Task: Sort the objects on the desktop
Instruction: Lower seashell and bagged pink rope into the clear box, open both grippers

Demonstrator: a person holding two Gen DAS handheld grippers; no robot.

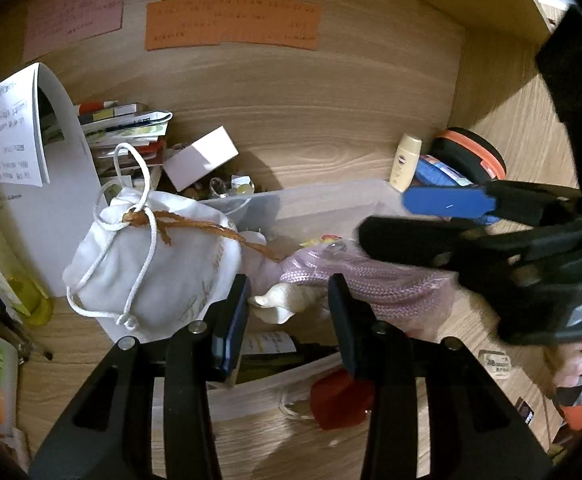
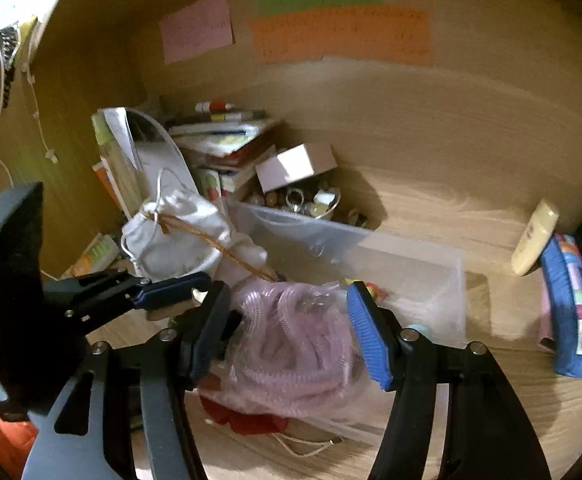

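Both grippers work over a cluttered wooden table set against a wood-grain back wall carrying pink, green and orange paper notes.

The left gripper points down at a small cream figurine that lies between its fingers. The jaws stand apart, and the figurine sits close to the left pad; whether that pad touches it cannot be told. Nothing is clamped. Just left of this gripper lies a white drawstring pouch with a white cord and a brown braided cord tied round its neck. Under the gripper show a dark bottle with a white label and a red object.

The right gripper straddles a clear bag of pink coiled tubing. Its blue pads stand on either side of the bag, the jaws partly spread; the left pad sits against the bag's edge and the right pad is just beside it, so a firm grip is not shown. The bag lies at the near end of a clear plastic bin, partly over its wall.

Behind the bin sit a stack of books, a small white box and a heap of trinkets. To the right, well apart, lie a cream tube and a blue pencil case. A hand grips the right gripper's handle.
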